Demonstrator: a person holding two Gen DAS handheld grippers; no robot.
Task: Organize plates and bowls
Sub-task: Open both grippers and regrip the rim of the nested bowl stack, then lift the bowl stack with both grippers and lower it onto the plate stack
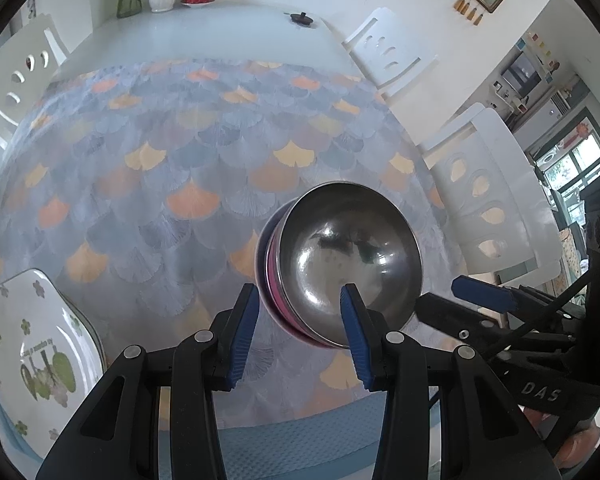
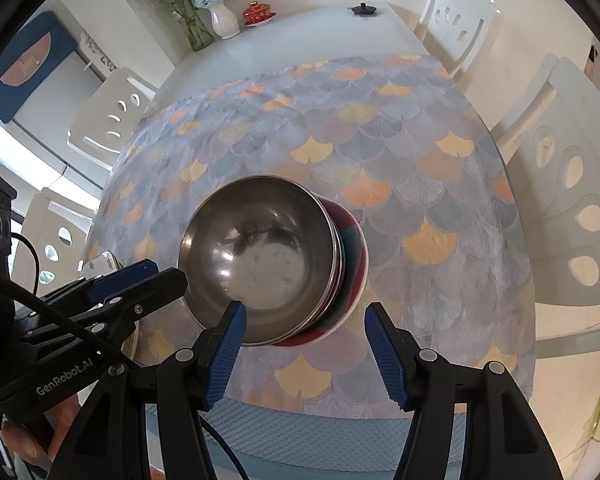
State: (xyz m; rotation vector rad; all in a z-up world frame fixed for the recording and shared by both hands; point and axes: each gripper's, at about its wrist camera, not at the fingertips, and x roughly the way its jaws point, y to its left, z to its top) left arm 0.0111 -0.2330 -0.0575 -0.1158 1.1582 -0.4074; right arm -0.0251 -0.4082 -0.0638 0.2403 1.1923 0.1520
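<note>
Left wrist view: stack of bowls (image 1: 340,264) on the patterned tablecloth (image 1: 180,152), steel one nested on top, nothing inside but reflections. Left gripper (image 1: 300,328) straddling the near rim – one pad inside, one outside the wall; whether the pads press, cannot tell. Flowered plate (image 1: 40,340) at lower left, well apart from the stack.

Right wrist view: same stack, red and teal bowl beneath. Right gripper (image 2: 306,344) with jaws apart – left pad against the rim, right pad clear of it.
</note>
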